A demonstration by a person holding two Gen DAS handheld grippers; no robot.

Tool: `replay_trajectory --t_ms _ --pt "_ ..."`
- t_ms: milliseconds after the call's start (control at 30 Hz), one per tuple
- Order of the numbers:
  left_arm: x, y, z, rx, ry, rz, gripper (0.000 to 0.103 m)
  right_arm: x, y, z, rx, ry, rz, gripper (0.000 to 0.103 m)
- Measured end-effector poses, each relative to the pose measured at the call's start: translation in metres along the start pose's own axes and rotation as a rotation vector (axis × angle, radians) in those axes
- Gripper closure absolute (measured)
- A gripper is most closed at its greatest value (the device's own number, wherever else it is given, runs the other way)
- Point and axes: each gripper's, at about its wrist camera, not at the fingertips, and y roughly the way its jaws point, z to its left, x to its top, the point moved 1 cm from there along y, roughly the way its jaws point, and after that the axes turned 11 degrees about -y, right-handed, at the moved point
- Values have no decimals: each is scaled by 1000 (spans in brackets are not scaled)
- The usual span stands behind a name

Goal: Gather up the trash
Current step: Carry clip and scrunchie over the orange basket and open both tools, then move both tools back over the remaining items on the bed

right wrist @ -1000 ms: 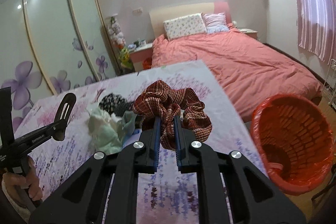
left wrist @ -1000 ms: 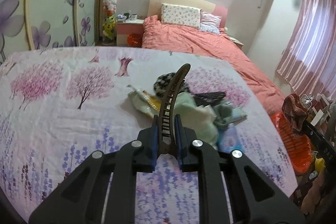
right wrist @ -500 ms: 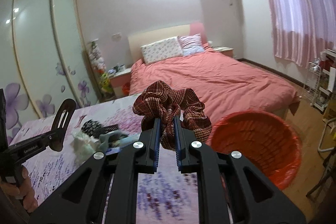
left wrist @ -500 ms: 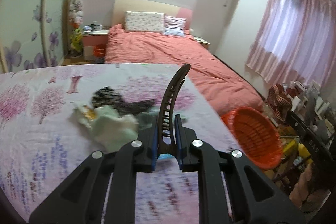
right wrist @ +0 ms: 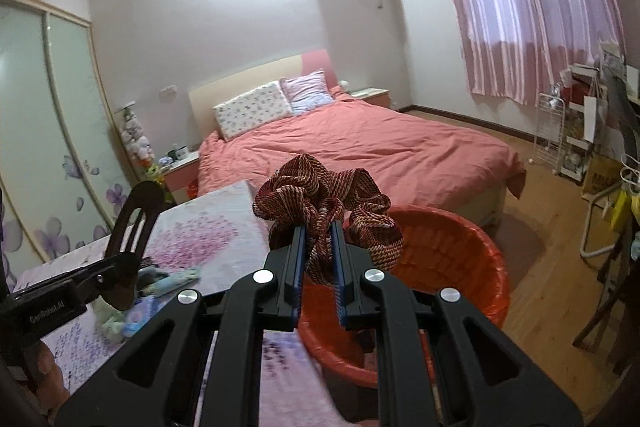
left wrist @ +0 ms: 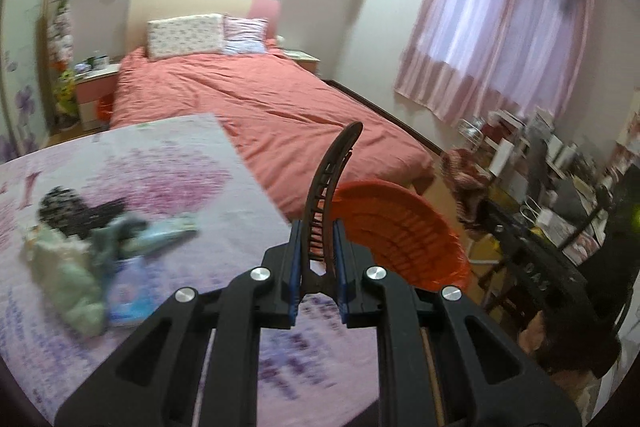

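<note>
I am clamping a clip (left wrist: 325, 203) left, a scrunchie (right wrist: 328, 205) right; releasing before reaching the bin (right wrist: 476, 267) risks missing it.

Our two handheld grippers are matte black: the left gripper (left wrist: 318, 267) and right gripper (right wrist: 318, 267) each carry blue finger pads (right wrist: 297, 267) and four round silver screws (right wrist: 262, 276) on angular, cut-out linkage arms. White lettering marks the left unit's side; bare skin of our left hand (right wrist: 42, 373) shows below.
</note>
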Motion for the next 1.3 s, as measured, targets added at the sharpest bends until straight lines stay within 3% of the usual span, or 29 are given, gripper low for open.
replay_trajectory --t_ms 200,400,533,567,633,700,867,1033,1300 --pt "-9 57 -41 -36 57 74 88 -11 19 -32 -21 57 39 90" --pt "-16 106 -57 -55 74 145 88 -16 31 -55 -19 128 64 90" --pt "-21 131 -65 -54 89 182 87 -18 40 -62 -3 167 82 83" --pt "-21 136 -65 -47 89 183 85 -20 41 -64 -5 175 87 82" --pt "-23 143 -61 -36 86 190 68 -20 44 -67 -7 187 92 78" --pt "-24 147 -57 -13 81 190 65 -22 44 -68 -9 192 98 69" --pt "-22 143 -34 31 48 187 61 -25 37 -65 -51 173 103 54" --pt "-22 115 -10 100 41 137 48 -21 32 -61 -92 150 106 45" --pt "-21 62 36 211 26 54 39 -12 27 -22 -82 62 115 39"
